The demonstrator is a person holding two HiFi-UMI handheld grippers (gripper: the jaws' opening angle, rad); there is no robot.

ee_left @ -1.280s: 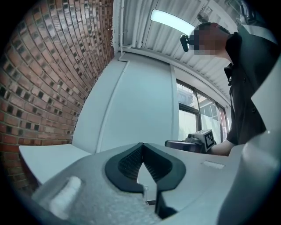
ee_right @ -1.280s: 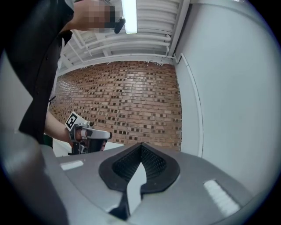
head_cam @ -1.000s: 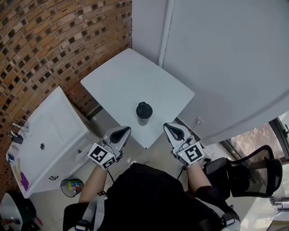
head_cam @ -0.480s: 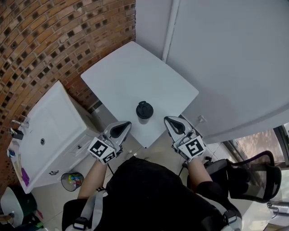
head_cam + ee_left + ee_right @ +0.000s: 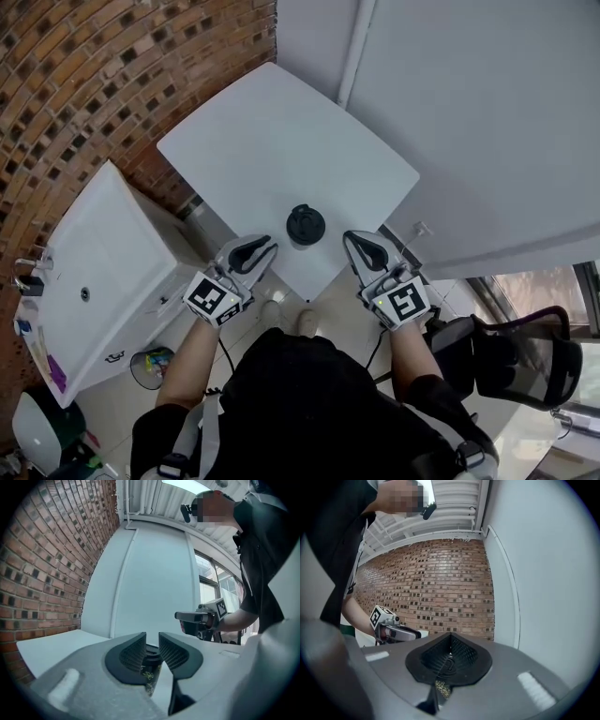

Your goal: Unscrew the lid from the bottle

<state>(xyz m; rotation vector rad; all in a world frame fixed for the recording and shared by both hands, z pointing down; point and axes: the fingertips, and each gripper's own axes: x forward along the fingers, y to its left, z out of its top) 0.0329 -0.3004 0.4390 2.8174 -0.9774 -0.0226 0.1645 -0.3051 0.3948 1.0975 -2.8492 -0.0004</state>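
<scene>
Brick wall (image 5: 84,84): one, running down the far left of my head view.
White cabinet (image 5: 94,272): one, low, set against the bricks beside the table.
Bin (image 5: 150,367): one on the floor below the cabinet, with coloured bits in it that I can't make out.
Left gripper (image 5: 258,249): one. Its fingers are narrowly parted and opening. In its own view I see the bottle through the gap, but the pads don't press on it.
Marker cubes: two, one on each gripper. The left cube (image 5: 214,300) sits behind the left jaws.
Table (image 5: 262,141): one, white and square, with a corner towards me.
Bottle (image 5: 149,679): one, upright near the table's near corner, between my two grippers and touched by neither.
Lid (image 5: 306,225): one, dark, on the bottle.
Right gripper (image 5: 362,247): one. Its fingers are fully together with nothing held, and it sits just right of the bottle.
Right cube (image 5: 401,305): behind the right jaws.
Chair (image 5: 525,361): one, black, at the far right.
</scene>
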